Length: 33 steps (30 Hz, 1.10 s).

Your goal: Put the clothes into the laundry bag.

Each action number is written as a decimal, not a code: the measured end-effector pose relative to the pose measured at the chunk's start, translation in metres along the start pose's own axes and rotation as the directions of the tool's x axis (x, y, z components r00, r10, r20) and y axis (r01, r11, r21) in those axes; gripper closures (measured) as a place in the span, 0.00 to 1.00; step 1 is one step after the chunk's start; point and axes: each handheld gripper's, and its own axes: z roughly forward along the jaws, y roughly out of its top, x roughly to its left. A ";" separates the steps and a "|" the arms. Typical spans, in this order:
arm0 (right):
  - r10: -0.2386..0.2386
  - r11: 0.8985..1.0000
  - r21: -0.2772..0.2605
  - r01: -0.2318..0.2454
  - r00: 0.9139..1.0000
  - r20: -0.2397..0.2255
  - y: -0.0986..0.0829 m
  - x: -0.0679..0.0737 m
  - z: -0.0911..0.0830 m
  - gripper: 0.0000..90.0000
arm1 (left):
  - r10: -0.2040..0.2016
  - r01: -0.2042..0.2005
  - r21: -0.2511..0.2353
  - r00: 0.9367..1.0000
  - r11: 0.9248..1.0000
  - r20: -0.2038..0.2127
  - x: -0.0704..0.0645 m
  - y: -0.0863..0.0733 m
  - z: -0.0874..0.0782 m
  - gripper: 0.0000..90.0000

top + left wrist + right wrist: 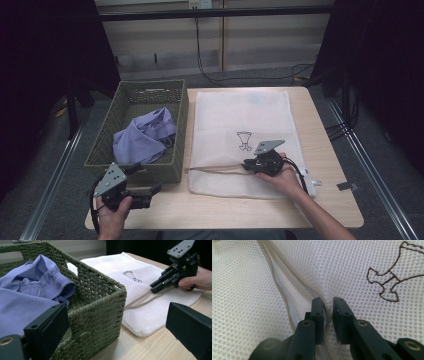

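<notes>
At the lower left of the high view, the left gripper (150, 192) rests on the worktop (330, 150) in front of the basket, held in a hand (112, 217); in the left gripper view its two black jaws stand wide apart at the bottom corners, holding nothing. Just above it, in the left half of the high view, sits a green woven basket (127, 167) with a crumpled lilac garment (145, 137) lying inside. To the right of the basket, touching its side or nearly so, a white mesh laundry bag (235, 112) lies flat at the centre of the frame, bearing a small dark embroidered figure (243, 140). A beige zipper (215, 169) runs across the bag's lower part. Right of centre, the right gripper (248, 166) comes down on that zipper line; in the right gripper view its jaws are nearly pressed together, pinching a fold of the mesh beside the zipper (279, 290).
</notes>
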 end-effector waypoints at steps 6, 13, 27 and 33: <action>0.037 0.999 -0.001 -0.037 0.999 -0.001 0.000 -0.003 0.000 0.96 | -0.004 0.004 -0.006 1.000 1.000 0.001 0.000 0.000 0.000 0.05; 0.080 0.997 0.000 -0.080 0.997 -0.007 0.001 -0.003 0.001 0.98 | -0.007 0.007 -0.011 1.000 1.000 -0.005 0.000 0.001 -0.002 0.05; 0.121 0.990 -0.065 -0.122 0.992 -0.029 0.007 -0.006 -0.012 0.98 | -0.010 0.010 -0.012 1.000 1.000 -0.011 0.002 0.000 -0.002 0.05; 0.134 0.985 -0.101 -0.137 0.990 -0.035 0.009 -0.008 -0.018 0.98 | -0.012 0.012 -0.015 1.000 1.000 -0.005 0.001 0.000 -0.002 0.05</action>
